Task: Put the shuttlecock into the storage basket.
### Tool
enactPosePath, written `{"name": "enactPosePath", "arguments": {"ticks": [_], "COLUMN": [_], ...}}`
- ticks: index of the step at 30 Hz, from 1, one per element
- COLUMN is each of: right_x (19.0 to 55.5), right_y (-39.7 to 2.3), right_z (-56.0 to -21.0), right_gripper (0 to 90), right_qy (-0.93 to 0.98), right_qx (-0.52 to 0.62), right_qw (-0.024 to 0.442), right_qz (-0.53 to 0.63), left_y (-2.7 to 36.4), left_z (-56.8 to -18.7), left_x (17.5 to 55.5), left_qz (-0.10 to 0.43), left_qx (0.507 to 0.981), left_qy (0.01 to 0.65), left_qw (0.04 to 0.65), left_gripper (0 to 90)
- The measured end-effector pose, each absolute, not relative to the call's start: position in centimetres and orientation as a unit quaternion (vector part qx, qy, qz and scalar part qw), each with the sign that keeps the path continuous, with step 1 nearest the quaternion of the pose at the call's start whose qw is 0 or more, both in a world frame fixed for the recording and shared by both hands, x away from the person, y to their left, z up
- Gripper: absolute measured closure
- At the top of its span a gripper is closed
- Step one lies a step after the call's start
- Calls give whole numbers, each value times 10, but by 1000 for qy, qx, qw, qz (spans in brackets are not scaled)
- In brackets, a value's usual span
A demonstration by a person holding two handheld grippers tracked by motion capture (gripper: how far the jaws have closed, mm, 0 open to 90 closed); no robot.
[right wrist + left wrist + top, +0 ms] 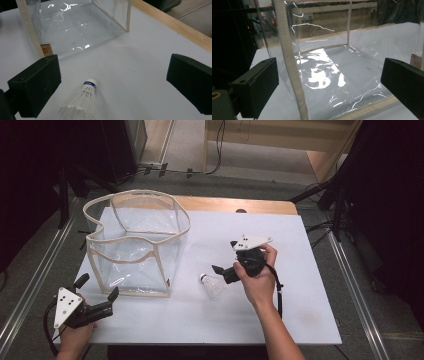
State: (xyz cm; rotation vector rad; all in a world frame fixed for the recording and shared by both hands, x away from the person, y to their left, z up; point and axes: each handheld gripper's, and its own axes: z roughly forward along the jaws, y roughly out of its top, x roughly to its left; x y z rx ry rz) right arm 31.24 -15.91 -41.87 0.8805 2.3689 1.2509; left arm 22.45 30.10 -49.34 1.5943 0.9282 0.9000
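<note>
A white shuttlecock (212, 284) with a blue band on its cork lies on its side on the white table (300, 310). My right gripper (225, 257) hovers just above and behind it, jaws open. In the right gripper view the shuttlecock (83, 102) lies low between the open jaws of the right gripper (112, 82), cork pointing away. A clear plastic bag (137, 242) with beige trim stands open at the table's left. My left gripper (97, 287) is open near the bag's front left corner. In the left gripper view the bag (332, 62) stands close ahead of that gripper (329, 85), its beige corner seam (292, 67) between the jaws.
A wooden strip (240, 205) runs along the table's far edge. Metal rails (350, 275) flank the table on both sides. Black stands and cables (320, 190) sit on the floor beyond. The bag (75, 27) carries a small brown label (46, 50) at its base.
</note>
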Motion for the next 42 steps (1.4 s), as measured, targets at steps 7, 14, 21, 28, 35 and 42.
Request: {"name": "enactPosePath", "arguments": {"ticks": [7,14,21,28,35,42], "right_x": [315,317,320,322,325,327], "right_y": [-150,-142,-136,-129,-124,-119], "right_z": [-422,-426,-430,-435,-439,-446], "right_gripper": [0,0,0,0,0,0], "right_qy": [840,850,858,867,873,884], "right_qx": [304,302,306,309,318,321], "right_qw": [152,145,132,115,105,92], "right_qz": [423,406,391,374,354,328], "left_y": [301,300,300,300,300,300], "left_z": [-493,-493,-493,-494,-494,-493], "left_x": [224,224,224,224,224,224], "left_qz": [376,377,377,379,379,379], "left_qx": [664,666,666,668,669,669], "left_qy": [386,384,383,382,382,381], "left_qw": [518,516,516,514,514,514], "left_gripper": [23,23,23,23,23,23]}}
